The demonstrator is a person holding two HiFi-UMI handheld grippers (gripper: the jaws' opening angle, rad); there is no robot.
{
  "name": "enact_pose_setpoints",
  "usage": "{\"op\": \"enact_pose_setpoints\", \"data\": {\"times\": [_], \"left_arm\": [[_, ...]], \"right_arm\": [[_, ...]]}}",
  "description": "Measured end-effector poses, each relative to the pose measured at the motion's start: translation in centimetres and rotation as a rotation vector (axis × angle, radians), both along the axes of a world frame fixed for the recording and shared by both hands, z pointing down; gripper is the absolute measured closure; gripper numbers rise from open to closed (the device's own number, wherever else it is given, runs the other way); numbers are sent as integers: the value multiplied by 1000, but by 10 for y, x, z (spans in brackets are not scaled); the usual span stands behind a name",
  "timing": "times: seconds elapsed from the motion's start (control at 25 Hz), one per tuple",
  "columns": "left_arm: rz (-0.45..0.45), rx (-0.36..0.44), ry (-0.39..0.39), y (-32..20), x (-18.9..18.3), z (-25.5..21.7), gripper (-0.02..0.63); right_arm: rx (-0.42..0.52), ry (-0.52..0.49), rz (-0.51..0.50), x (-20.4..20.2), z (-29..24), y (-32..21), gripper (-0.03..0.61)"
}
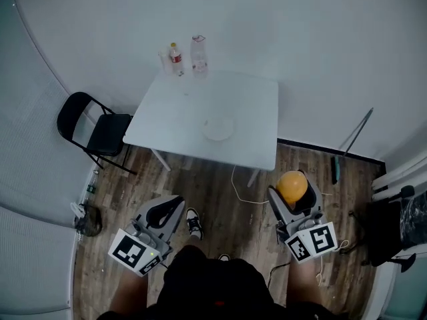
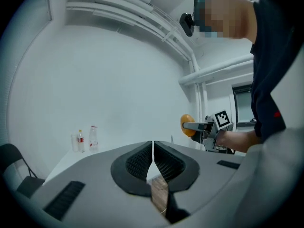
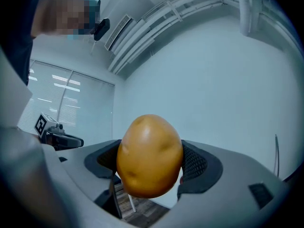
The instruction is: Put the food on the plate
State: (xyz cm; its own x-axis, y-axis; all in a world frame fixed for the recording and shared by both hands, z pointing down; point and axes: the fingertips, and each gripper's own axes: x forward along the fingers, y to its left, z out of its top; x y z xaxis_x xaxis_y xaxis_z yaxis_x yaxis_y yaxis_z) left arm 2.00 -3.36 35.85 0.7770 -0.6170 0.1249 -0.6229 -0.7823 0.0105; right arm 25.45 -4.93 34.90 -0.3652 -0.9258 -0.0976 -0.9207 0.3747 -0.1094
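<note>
Gripping a smooth, egg-shaped yellow-brown potato [image 3: 149, 156], the right gripper [image 1: 293, 200] presses ribbed black pads [image 3: 194, 165] against it. The left gripper [image 2: 153, 161] has its jaws meeting, empty.

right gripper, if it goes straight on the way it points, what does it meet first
Likely the near right corner of the white table; the right gripper, shut on the potato, aims there. Its height is unclear.
</note>
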Motion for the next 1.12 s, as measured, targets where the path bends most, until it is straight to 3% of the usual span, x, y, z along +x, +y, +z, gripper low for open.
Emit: {"op": "enact_pose_setpoints", "data": {"times": [0.16,0.4,0.8,1.12], "left_arm": [[28,19,12,-41,7,-5,583],[48,5,44,-121,-4,-2,583],[67,-16,0,-270,-64,20,583],[85,-78,77,-335,-97,32,583]], "right_arm": [[0,5,33,5,-4,-32,196],[-30,49,38,-18,0,-98,196],[-139,106,48,-78,28,-228,196],[-224,163,73,-112,60,-298,195]]}}
